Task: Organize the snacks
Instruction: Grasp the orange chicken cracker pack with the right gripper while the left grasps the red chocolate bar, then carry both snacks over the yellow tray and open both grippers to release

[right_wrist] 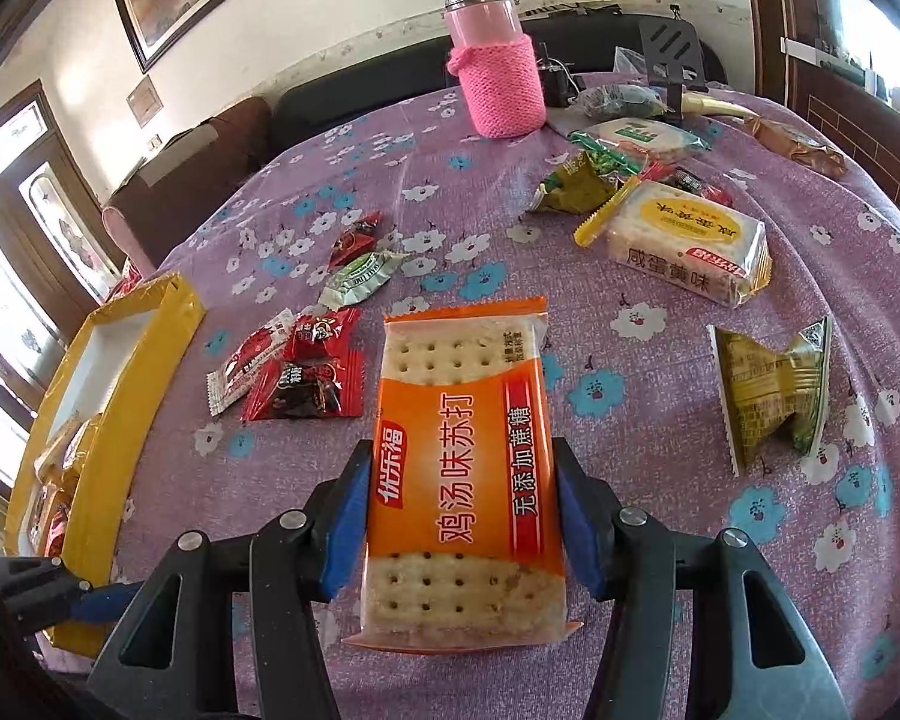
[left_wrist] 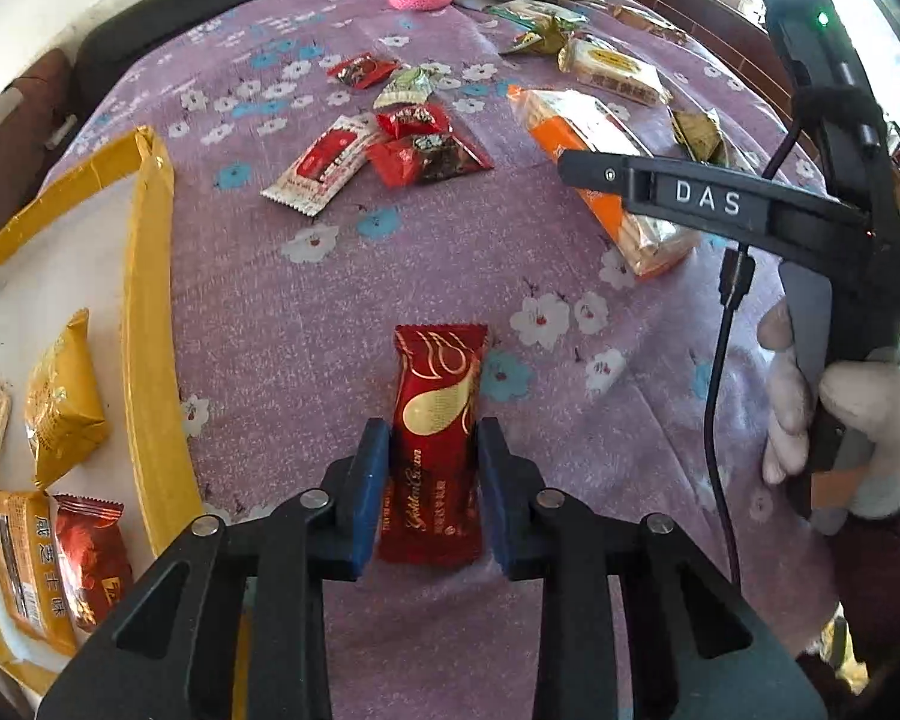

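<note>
The black arm of the right tool (left_wrist: 699,195) says "DAS" in white. The red wrapper (left_wrist: 435,450) near the worktop's front edge reads "Golden Crown" in gold script (I think, it's pretty curly). The orange cracker pack (right_wrist: 462,474) has "优乐福", "鸡汤味苏打" and "无添加蔗糖". The yellow-ended cracker pack (right_wrist: 687,249) toward the far right says "咸蛋黄味". Smaller print's too blurry.

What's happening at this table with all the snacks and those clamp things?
A person in white gloves holds a claw tool in each hand and is sorting snacks. The left claw is closed around a dark red wrapped snack bar. The right claw grips an orange pack of soda crackers. A yellow cardboard box at the table's edge already holds several packets; more lie scattered on the purple flowered tablecloth.
</note>
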The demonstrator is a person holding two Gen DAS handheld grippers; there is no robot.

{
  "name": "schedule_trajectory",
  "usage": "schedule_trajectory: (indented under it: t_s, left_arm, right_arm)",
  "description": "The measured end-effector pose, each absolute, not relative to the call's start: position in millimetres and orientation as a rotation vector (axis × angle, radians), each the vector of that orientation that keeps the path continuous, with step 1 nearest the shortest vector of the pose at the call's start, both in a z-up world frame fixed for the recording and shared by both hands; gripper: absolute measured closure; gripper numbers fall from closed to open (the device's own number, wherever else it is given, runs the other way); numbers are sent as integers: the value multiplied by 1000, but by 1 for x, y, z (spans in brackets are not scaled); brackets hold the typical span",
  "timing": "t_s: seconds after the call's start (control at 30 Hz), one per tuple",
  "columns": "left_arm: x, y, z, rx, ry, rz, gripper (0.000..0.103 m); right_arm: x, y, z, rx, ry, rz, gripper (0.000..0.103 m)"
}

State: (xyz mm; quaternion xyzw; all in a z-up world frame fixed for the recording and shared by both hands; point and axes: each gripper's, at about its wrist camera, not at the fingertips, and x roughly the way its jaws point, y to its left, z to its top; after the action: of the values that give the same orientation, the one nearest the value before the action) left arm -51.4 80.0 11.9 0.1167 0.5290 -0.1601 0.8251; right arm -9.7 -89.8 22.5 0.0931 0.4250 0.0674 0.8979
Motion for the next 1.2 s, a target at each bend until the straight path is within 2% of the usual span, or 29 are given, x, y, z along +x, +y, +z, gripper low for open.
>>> schedule_trajectory:
  t_s: [0.1, 0.2, 0.43, 0.83, 1.2]
  left_arm:
    - [-50, 72, 12, 259, 1091, -310, 74]
    - [-52, 73, 11, 251, 1058, -304, 79]
    - [-60, 107, 28, 59, 1008, -287, 79]
    - [-83, 187, 79, -179, 856, -199, 79]
    - [-96, 278, 84, -324, 794, -58, 79]
  right_arm:
    - [-10, -90, 22, 186, 877, 138, 46]
    - [-10, -90, 22, 184, 876, 138, 46]
    - [-13, -95, 25, 224, 853, 129, 46]
    - [-22, -94, 36, 241, 774, 143, 46]
    - [-46, -33, 85, 194, 737, 307, 47]
